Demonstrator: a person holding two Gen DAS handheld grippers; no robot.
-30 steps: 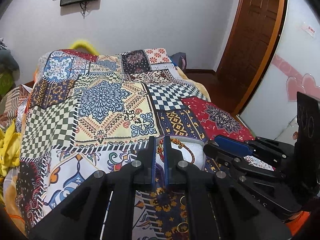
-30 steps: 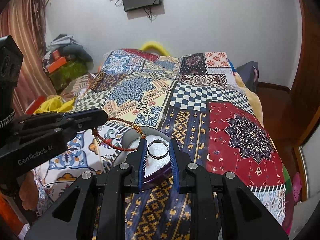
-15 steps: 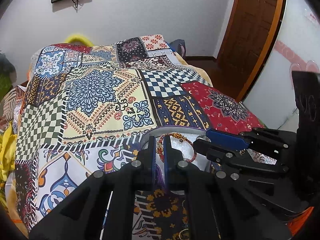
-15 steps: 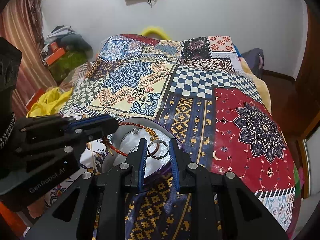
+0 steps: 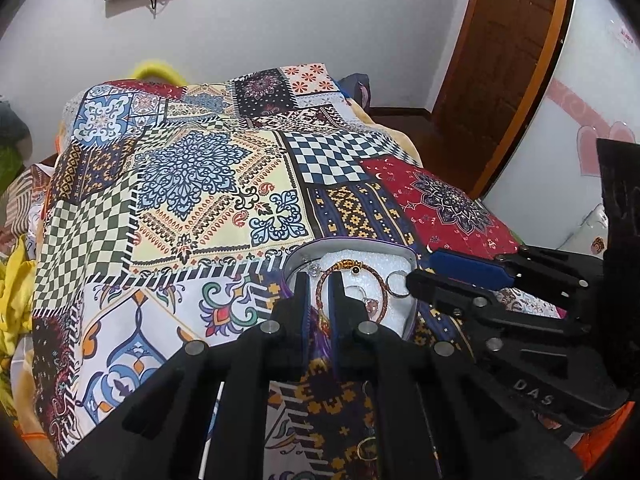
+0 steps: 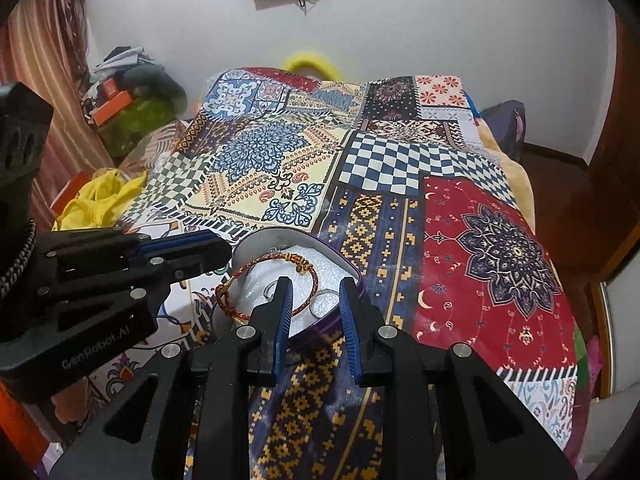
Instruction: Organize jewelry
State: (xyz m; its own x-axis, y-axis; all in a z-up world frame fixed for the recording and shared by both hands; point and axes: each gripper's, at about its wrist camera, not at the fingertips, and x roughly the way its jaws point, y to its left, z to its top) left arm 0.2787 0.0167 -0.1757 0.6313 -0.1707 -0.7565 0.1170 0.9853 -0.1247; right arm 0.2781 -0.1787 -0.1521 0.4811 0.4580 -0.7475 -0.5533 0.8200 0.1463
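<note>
Over the box [image 6: 340, 262] on the bed, I am pinching the bracelet [image 5: 347, 276] in my left tool [image 5: 319, 286], lowering it inside; my right tool [image 6: 314, 292] is gaping empty, ring [image 6: 325, 302] lying on the padding.

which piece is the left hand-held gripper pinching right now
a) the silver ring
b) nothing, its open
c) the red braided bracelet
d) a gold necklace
c: the left hand-held gripper is closed on the red braided bracelet over the white-lined box, while the silver ring lies loose between the open fingers of the right hand-held gripper.
</note>
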